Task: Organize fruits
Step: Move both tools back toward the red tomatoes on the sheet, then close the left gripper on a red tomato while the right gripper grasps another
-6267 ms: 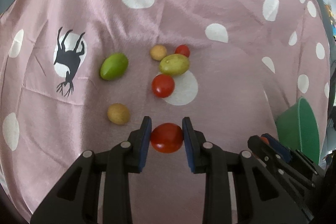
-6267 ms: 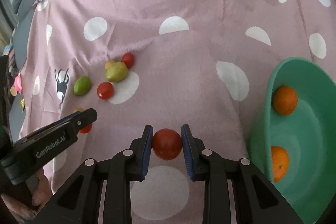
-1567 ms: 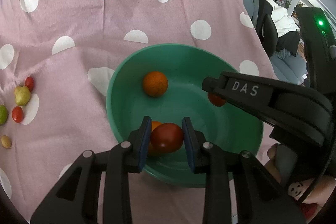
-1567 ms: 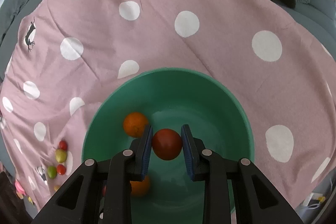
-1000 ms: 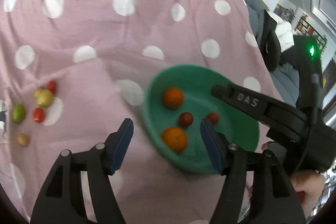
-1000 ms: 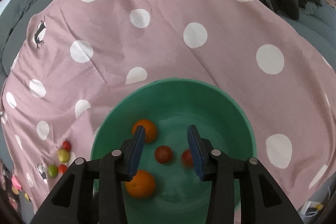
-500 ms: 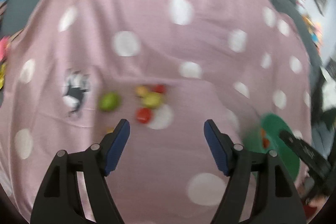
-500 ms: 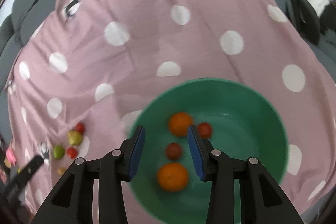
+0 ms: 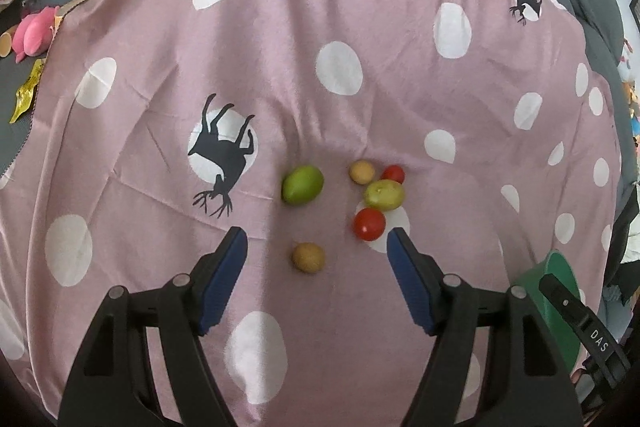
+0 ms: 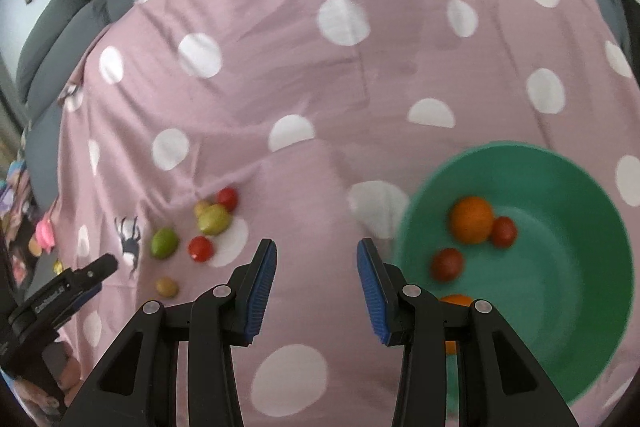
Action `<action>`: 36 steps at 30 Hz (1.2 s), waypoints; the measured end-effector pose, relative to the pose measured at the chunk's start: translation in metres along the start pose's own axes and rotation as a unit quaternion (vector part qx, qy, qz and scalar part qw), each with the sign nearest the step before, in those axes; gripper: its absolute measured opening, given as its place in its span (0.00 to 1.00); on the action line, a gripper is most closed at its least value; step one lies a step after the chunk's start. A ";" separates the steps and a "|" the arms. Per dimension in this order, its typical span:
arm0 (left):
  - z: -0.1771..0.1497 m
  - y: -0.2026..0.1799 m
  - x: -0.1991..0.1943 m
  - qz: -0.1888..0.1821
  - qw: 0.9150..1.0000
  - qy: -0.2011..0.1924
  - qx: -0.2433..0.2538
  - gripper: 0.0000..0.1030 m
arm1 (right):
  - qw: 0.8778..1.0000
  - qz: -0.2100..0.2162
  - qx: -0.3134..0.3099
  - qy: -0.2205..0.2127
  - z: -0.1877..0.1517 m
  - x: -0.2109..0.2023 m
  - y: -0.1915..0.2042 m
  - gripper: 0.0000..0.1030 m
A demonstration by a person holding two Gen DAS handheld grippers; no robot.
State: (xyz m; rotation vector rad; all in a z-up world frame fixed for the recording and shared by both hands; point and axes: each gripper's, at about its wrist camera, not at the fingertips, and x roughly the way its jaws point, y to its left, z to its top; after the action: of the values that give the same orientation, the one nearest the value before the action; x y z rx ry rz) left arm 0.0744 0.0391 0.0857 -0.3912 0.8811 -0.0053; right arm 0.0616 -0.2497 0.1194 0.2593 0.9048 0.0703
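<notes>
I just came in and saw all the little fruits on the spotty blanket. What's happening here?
A person is sorting fruit into a green bowl using two hand-held grippers. Four pieces already lie in it: two oranges and two dark red tomatoes. Both grippers are empty with fingers apart. The left gripper hovers over the six fruits left on the pink blanket, with a small brown fruit showing between its fingers. The right gripper is over the cloth beside the bowl.

Pink polka-dot cloth [image 9: 280, 39] over grey sofa [image 10: 60, 23]; six small fruits [image 9: 307, 257] loose ahead of left fingers [image 9: 224, 273], green bowl [image 10: 580, 307] right of right fingers [image 10: 372, 287].
</notes>
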 end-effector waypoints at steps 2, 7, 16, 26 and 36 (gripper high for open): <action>-0.001 0.002 0.002 0.006 1.000 0.001 -0.003 0.69 | 1.000 0.007 -0.003 0.007 -0.002 0.004 0.006 0.41; 0.000 0.008 0.010 -0.009 1.000 0.019 -0.007 0.62 | 0.999 0.031 0.003 0.028 -0.006 0.016 0.013 0.41; 0.003 0.003 0.017 -0.031 0.999 0.026 -0.015 0.52 | 0.997 0.049 0.003 0.053 -0.007 0.033 0.025 0.41; -0.001 -0.037 0.054 -0.039 0.998 0.040 0.026 0.38 | 0.996 0.074 0.032 0.044 -0.004 0.039 0.019 0.41; -0.001 -0.051 0.099 -0.032 0.996 0.080 0.024 0.32 | 0.993 0.086 0.060 0.057 0.002 0.056 0.011 0.41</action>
State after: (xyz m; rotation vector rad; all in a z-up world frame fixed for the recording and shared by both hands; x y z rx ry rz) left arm 0.1445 -0.0248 0.0278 -0.3767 1.0251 -0.1184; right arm 0.0983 -0.2298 0.0797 0.4498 1.0008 0.1928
